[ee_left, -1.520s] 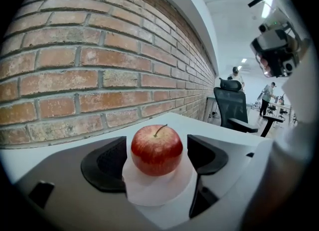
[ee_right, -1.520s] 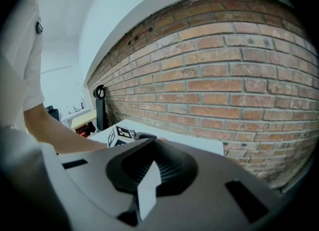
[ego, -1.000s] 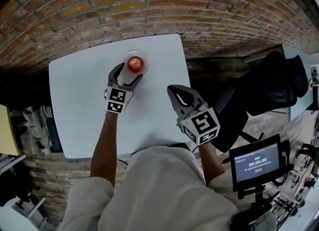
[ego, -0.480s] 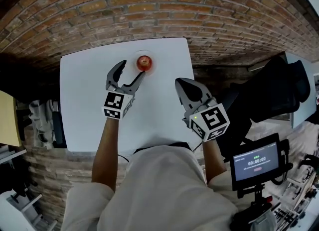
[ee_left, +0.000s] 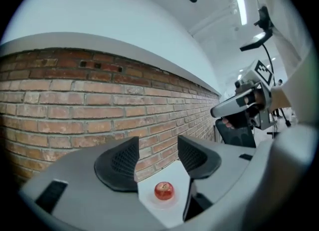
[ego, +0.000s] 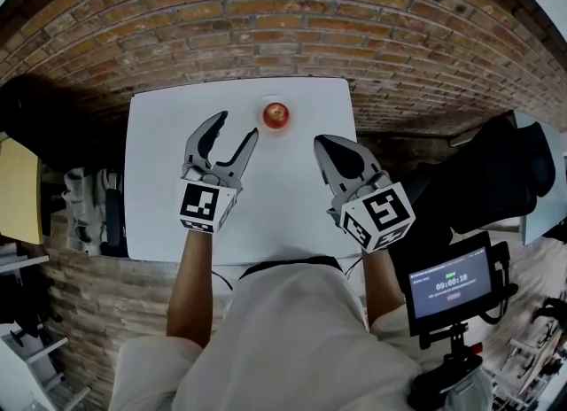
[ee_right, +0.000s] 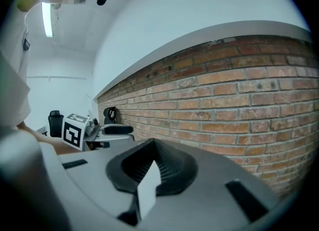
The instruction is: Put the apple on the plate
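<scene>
The small red apple (ego: 275,115) sits on what seems a pale shallow plate (ee_left: 154,201) near the white table's (ego: 159,188) far edge, just ahead-right of the nearer left gripper (ego: 236,126), whose empty jaws are closing, while the right gripper (ego: 323,143) is clamped together.

Left gripper (ee_left: 158,148): jaws apart and closing, nothing between them.
Apple (ee_left: 164,190): red, on the plate, seen low through the gap, well beyond the jaws.
Plate (ee_left: 152,203): pale, on the white table (ee_left: 172,216).
Wall (ee_left: 75,105): brick, behind the table.
Right gripper (ee_left: 219,109): at right, raised, pointing left.
</scene>
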